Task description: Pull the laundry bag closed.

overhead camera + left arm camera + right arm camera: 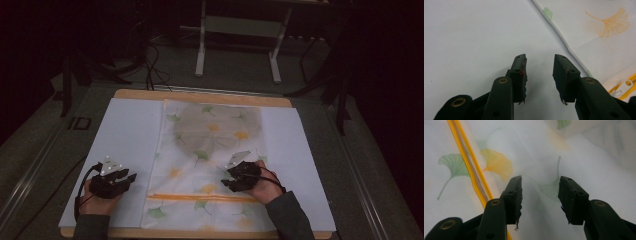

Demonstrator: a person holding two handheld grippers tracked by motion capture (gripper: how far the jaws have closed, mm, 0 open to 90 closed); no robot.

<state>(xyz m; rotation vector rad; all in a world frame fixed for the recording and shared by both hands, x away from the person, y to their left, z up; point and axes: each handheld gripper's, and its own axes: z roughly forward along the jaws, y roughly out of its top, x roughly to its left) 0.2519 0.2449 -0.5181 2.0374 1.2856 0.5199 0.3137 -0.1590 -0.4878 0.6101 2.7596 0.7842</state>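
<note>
Ginkgo-print pouch [210, 165], orange zipper [471, 167] — no readable writing; left tool [539, 75], right tool [540, 195] — both released, empty.

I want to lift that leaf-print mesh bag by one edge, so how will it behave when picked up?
The bag looks like thin see-through mesh lying flat, so it will probably droop and fold, not hold its shape. A dark round shape shows through its far half, so that end may hang heavier. Pushed over the white sheet, it would likely bunch up rather than slide whole.
</note>
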